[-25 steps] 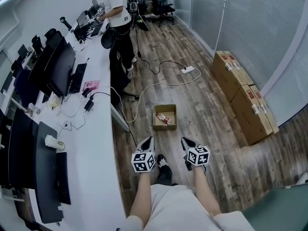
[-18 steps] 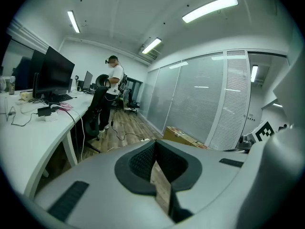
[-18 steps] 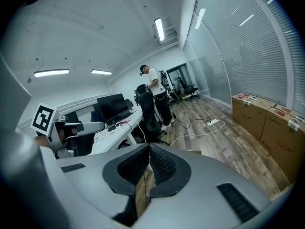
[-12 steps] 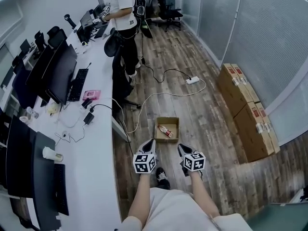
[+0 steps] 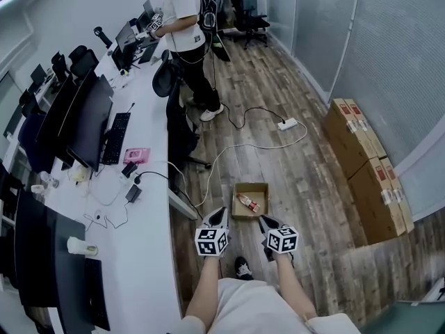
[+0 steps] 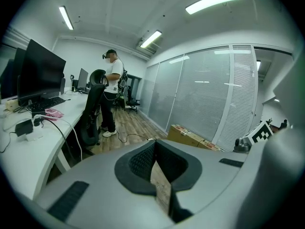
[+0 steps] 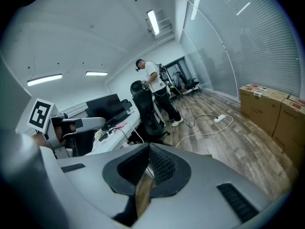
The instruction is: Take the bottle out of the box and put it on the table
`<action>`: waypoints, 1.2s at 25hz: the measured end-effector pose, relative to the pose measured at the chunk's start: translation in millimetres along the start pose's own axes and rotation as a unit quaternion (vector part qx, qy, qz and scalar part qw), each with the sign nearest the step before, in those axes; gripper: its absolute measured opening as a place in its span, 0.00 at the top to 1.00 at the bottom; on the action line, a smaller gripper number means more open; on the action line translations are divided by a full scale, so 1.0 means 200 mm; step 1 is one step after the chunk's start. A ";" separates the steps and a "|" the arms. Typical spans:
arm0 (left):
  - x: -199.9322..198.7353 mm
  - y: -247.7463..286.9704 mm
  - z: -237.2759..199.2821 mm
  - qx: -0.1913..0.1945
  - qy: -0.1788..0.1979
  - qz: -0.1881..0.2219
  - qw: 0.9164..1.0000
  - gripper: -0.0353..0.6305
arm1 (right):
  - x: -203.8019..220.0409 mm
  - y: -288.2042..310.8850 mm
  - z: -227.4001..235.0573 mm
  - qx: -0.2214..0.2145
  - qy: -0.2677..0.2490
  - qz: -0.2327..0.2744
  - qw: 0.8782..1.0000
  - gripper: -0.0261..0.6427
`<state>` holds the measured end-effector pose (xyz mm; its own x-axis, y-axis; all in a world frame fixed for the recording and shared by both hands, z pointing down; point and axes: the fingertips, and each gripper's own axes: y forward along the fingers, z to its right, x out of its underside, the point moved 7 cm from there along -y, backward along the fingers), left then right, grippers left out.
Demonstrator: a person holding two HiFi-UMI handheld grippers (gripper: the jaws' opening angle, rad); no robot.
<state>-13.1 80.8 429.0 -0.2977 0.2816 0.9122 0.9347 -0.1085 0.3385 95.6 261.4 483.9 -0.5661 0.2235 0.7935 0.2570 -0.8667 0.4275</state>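
A small open cardboard box (image 5: 241, 188) sits on the wooden floor beside the white table (image 5: 149, 207). Inside it lies a bottle (image 5: 247, 202) with a red label, on its side. In the head view my left gripper (image 5: 220, 213) hovers just short of the box's near left corner, and my right gripper (image 5: 265, 220) just short of its near right corner. Both are shut with nothing between their jaws. In the left gripper view (image 6: 154, 144) and the right gripper view (image 7: 148, 147) the jaws hide the box and the bottle.
Monitors (image 5: 87, 120), keyboards and cables cover the table. A black office chair (image 5: 182, 127) stands by it. A person (image 5: 186, 19) works at its far end. A power strip (image 5: 288, 124) with a white cable lies beyond the box. Stacked cartons (image 5: 365, 165) line the right wall.
Both grippers have travelled forward across the floor together, and the box with the bottle now lies right in front of their tips. The jaws stayed shut.
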 end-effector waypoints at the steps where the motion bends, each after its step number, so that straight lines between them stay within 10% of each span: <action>1: 0.00 0.03 -0.02 0.004 0.001 -0.002 1.000 0.92 | -0.01 0.03 0.01 0.003 0.004 0.001 1.000 0.90; 16: 0.03 0.12 -0.28 0.009 -0.036 -0.008 0.999 0.92 | -0.07 0.25 0.09 0.029 0.017 -0.014 0.999 0.90; 30: 0.13 0.16 -0.56 -0.072 -0.112 -0.015 0.991 0.92 | -0.22 0.69 0.13 -0.025 -0.036 -0.095 0.995 0.90</action>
<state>-11.5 -21.4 489.1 -0.2586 0.4896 0.8327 0.8841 -0.2274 0.4082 175.4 144.0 518.5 -0.5429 0.4150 0.7301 0.1106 -0.8264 0.5521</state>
